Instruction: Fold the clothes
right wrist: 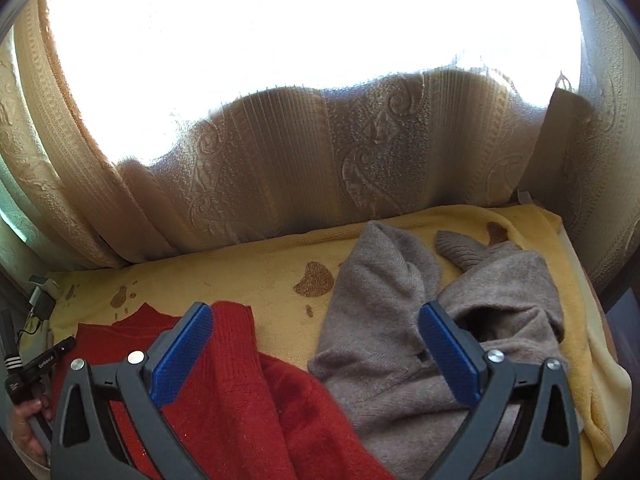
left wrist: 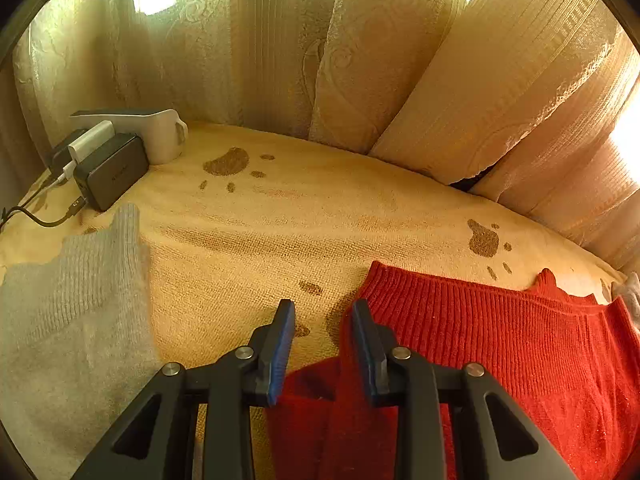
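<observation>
I have the left gripper (left wrist: 323,312) with its fingers set narrow and nothing pinched between them; the gap looks down on bare yellow blanket (left wrist: 256,232), and the red sweater (left wrist: 500,328) starts right at the right-hand finger, its ribbed edge running away toward the blanket's right edge. A fold of the same red knit lies under the fingers, close to the camera. My right gripper (right wrist: 316,334) stands as wide as it goes, also empty, one finger over the red sweater and the other over the grey-brown sweater (right wrist: 404,320), which is heaped toward the blanket's right edge with a sleeve pointing at the back edge by the curtain (right wrist: 280,184). The red sweater therefore lies between my two hands, its long side across the blanket. A pale grey garment (left wrist: 68,308) sits at the left edge, near the chargers (left wrist: 108,168) in the far left corner. I judge the left hand nearer the red sweater's ribbed edge.
</observation>
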